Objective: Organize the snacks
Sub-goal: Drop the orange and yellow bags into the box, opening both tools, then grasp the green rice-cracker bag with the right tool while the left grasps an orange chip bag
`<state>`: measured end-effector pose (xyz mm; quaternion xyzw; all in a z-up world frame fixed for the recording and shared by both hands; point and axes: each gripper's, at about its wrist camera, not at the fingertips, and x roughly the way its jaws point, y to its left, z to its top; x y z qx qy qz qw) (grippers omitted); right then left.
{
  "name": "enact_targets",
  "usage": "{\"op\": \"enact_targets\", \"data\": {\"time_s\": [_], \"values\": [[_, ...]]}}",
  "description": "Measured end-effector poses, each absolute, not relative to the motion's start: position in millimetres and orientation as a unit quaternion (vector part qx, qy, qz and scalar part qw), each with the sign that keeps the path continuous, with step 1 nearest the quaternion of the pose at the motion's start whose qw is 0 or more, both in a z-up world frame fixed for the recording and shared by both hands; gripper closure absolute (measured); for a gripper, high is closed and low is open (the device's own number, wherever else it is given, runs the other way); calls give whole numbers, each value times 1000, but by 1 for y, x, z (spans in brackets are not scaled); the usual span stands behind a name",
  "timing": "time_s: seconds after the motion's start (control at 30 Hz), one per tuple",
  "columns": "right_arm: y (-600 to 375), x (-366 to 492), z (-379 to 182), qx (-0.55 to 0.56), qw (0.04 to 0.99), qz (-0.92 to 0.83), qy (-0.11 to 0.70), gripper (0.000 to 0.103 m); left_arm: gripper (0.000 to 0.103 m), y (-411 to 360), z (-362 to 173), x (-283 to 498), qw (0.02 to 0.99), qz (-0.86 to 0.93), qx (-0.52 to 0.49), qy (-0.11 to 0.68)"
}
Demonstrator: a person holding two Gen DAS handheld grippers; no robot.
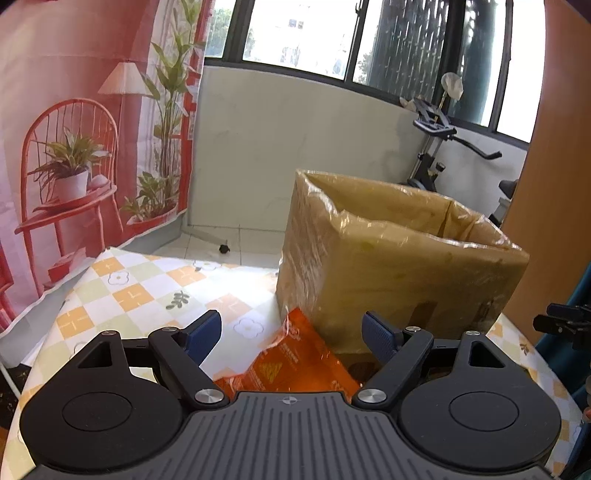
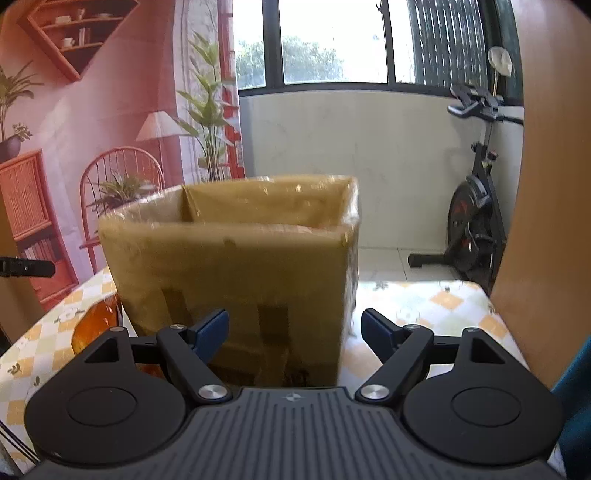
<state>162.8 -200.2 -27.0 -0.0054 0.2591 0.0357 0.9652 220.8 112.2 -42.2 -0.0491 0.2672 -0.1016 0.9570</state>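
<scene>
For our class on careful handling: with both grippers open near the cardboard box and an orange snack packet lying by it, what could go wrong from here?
1. The orange snack packet lies against the cardboard box, so the open left gripper may nudge the box instead of gripping cleanly.
2. The packet is crinkly film and might slip or crush.
3. The right gripper faces the box wall closely and could push it along the tablecloth.

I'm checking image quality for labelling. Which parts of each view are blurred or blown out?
Left wrist view: window panes blown out, cardboard box front smeared. Right wrist view: same box motion-blurred, window overexposed; fisheye bends the edges.
</scene>
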Motion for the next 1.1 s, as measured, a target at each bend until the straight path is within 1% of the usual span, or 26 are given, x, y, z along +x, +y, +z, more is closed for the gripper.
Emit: {"op": "enact_targets", "data": {"time_s": [0.33, 0.57, 0.77, 0.83, 1.0, 1.1], "values": [[-232, 151, -70, -10, 952, 5, 305, 22, 18, 106, -61, 214, 953, -95, -39, 285], [-242, 143, -89, -8, 942, 1, 334, 22, 18, 104, -70, 216, 948, -95, -42, 300], [-234, 150, -107, -20, 932, 16, 362, 18, 18, 104, -73, 214, 945, -94, -42, 311], [-234, 154, -114, -21, 929, 13, 368, 15, 18, 106, -74, 215, 944, -94, -44, 314], [-240, 167, -128, -9, 923, -6, 386, 12, 17, 107, -77, 218, 940, -95, -51, 322], [-238, 167, -131, -18, 924, -1, 382, 12, 16, 107, -80, 220, 939, -98, -52, 325]]}}
